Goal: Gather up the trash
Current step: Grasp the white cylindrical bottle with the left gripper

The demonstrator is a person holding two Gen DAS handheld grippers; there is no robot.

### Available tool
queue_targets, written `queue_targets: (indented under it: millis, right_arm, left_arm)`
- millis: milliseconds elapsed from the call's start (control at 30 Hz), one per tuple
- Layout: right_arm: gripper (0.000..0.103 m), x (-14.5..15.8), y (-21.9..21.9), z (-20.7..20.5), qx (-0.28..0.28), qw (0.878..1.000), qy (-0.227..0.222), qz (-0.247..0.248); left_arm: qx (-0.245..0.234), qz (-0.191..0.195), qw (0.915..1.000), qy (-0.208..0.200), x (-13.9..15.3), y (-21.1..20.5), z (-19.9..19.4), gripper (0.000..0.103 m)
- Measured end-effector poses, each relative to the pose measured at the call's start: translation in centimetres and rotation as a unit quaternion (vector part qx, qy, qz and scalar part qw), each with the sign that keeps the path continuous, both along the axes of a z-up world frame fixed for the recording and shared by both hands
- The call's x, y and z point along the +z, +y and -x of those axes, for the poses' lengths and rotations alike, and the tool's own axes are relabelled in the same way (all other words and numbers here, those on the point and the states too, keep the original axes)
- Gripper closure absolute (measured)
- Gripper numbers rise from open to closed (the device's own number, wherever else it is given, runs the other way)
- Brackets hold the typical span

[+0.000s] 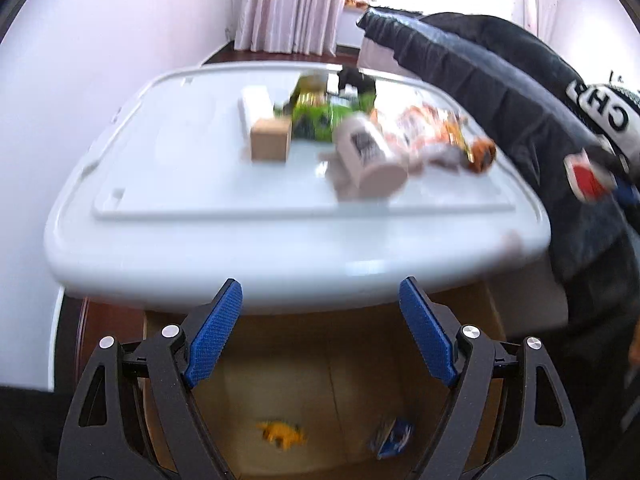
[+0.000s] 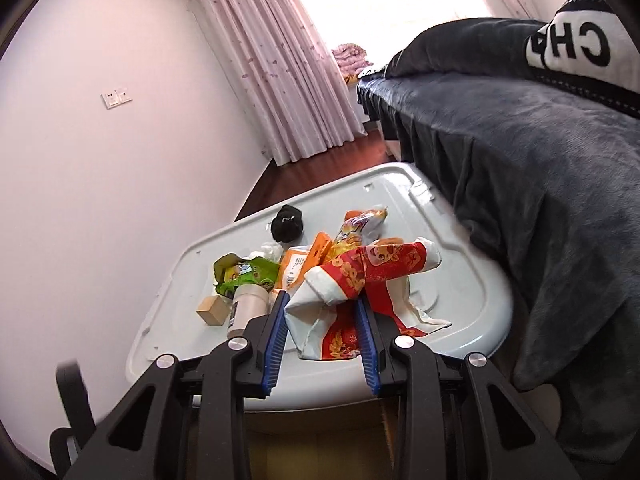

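My right gripper [image 2: 322, 300] is shut on a crumpled red-and-white wrapper [image 2: 360, 276], held above the near edge of the white table [image 2: 472, 292]. My left gripper [image 1: 320, 296] is open and empty, hanging over a cardboard box [image 1: 312, 344] below the table's front edge. In that box lie a yellow scrap [image 1: 282, 434] and a blue wrapper [image 1: 392, 438]. On the table are a green wrapper [image 1: 316, 120], a small brown box [image 1: 270, 142], a beige bottle [image 1: 370, 152] on its side, orange wrappers [image 1: 432, 130] and a black lump [image 2: 287, 222].
A bed with a dark blue blanket [image 2: 540, 184] runs along the table's right side, with a black-and-white pillow [image 2: 580, 48] on it. A white wall [image 2: 100, 200] stands to the left and pink curtains [image 2: 288, 64] hang behind. The left wrist view is blurred.
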State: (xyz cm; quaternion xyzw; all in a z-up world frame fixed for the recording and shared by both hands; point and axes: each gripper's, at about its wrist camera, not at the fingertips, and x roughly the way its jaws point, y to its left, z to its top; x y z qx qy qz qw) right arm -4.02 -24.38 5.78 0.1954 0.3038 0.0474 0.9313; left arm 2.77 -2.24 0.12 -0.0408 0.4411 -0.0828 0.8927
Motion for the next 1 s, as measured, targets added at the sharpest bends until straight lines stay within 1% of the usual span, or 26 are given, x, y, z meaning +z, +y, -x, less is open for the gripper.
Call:
queue_targets:
  millis: [100, 200, 267, 367, 433, 533, 733, 767, 833, 867, 900, 933, 967, 1000]
  right_arm:
    - [0.071, -0.9, -0.4, 0.0, -0.011, 1.0, 0.001, 0.003]
    - [0.071, -1.6, -0.6, -0.4, -0.01, 1.0, 0.013, -0.016]
    - [0.071, -1.4, -0.7, -0.3, -0.011, 1.0, 0.01, -0.013]
    - [0.071, -1.5, -0.9, -0.2, -0.009, 1.0, 0.006, -0.02]
    - [0.071, -1.5, -0.9, -0.1, -0.007, 1.0, 0.005, -0.024]
    - [0.071, -1.4, -0.9, 0.1, -0.004, 1.0, 0.0, -0.027]
    - [0.071, -1.3, -0.9, 0.1, 0.0, 1.0, -0.001, -0.03]
    - [0.071, -1.3, -0.9, 0.2, 0.0, 1.0, 0.0, -0.031]
    - [0.071, -1.3, -0.9, 0.2, 0.0, 0.999, 0.001, -0.032]
    - [0.071, -1.3, -0.9, 0.2, 0.0, 0.999, 0.001, -0.032]
    - [0.071, -1.3, -0.9, 0.2, 0.0, 0.999, 0.001, -0.032]
    - [0.071, -1.3, -0.9, 0.2, 0.0, 0.999, 0.001, -0.032]
    - [0.071, -1.2, -0.9, 0.2, -0.001, 0.999, 0.001, -0.032]
    - [0.071, -1.3, -0.9, 0.2, -0.003, 0.999, 0.0, -0.032]
  left_arm:
    - [-0.005, -0.015, 0.9998, -0.015, 0.7, -1.8, -2.6, 0.024]
    - [-0.01, -0.026, 0.9995, -0.015, 0.5, -3.6, -5.0, 0.024]
    - [-0.006, -0.022, 0.9997, -0.008, 0.2, -4.3, -6.5, 0.024]
    - [0.007, -0.003, 1.0, 0.006, -0.3, -5.0, -8.2, 0.024]
    - [0.019, -0.003, 0.9998, 0.011, -0.5, -5.5, -9.0, 0.024]
    - [0.04, -0.023, 0.9988, 0.018, -1.3, -6.5, -10.4, 0.024]
    - [0.084, -0.069, 0.9931, 0.043, -3.9, -7.3, -12.5, 0.024]
    - [0.089, -0.081, 0.9922, 0.032, -4.1, -7.4, -12.6, 0.024]
    - [0.092, -0.093, 0.9913, 0.019, -4.1, -7.6, -12.6, 0.024]
    - [0.094, -0.096, 0.9908, 0.015, -4.1, -7.6, -12.7, 0.028]
    - [0.095, -0.095, 0.9909, 0.011, -4.1, -7.6, -12.8, 0.034]
    - [0.091, -0.085, 0.9922, 0.007, -4.1, -7.6, -12.8, 0.05]
    - [0.089, -0.088, 0.9921, 0.001, -4.0, -7.8, -12.8, 0.057]
    - [0.087, -0.101, 0.9911, -0.004, -4.0, -8.1, -12.8, 0.057]
